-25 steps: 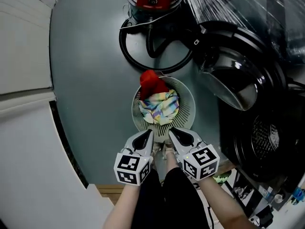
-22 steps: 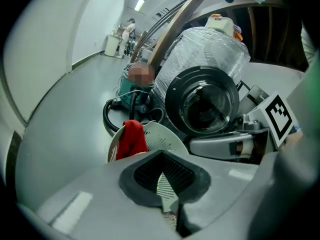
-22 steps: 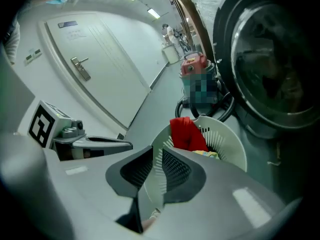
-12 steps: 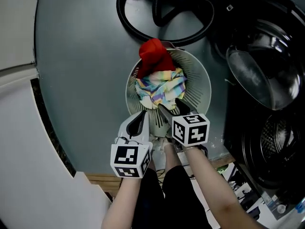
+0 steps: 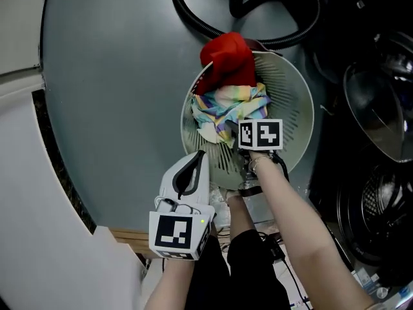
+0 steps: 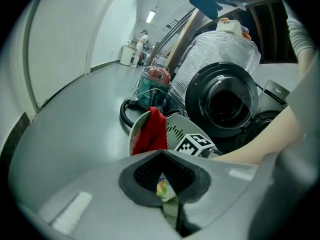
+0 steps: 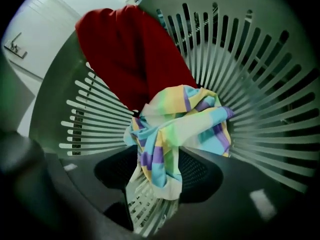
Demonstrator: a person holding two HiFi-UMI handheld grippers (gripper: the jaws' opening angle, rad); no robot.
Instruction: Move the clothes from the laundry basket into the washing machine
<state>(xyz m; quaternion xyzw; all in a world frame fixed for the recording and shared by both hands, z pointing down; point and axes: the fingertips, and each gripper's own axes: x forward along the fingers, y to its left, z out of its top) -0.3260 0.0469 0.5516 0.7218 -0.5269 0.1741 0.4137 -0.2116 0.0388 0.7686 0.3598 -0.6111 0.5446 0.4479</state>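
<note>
Two garments in the pale slatted laundry basket (image 5: 298, 89) on the floor: striped cloth (image 5: 229, 108) bunched mid-basket, red cloth (image 5: 227, 60) draped lengthwise over the far rim. Right gripper (image 7: 157, 164) slightly parted around the striped cloth. Left gripper (image 5: 199, 160) closed, empty, beside the near rim. Washing machine (image 5: 387, 212) open at right, black hose (image 5: 213, 28) beyond.

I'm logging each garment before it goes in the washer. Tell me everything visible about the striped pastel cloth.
The striped cloth is thin, soft-looking fabric with bands of yellow, green, turquoise, purple and white. It lies crumpled in the pale slatted laundry basket, against a red garment draped over the rim. One fold hangs between the parted jaws of the right gripper.
</note>
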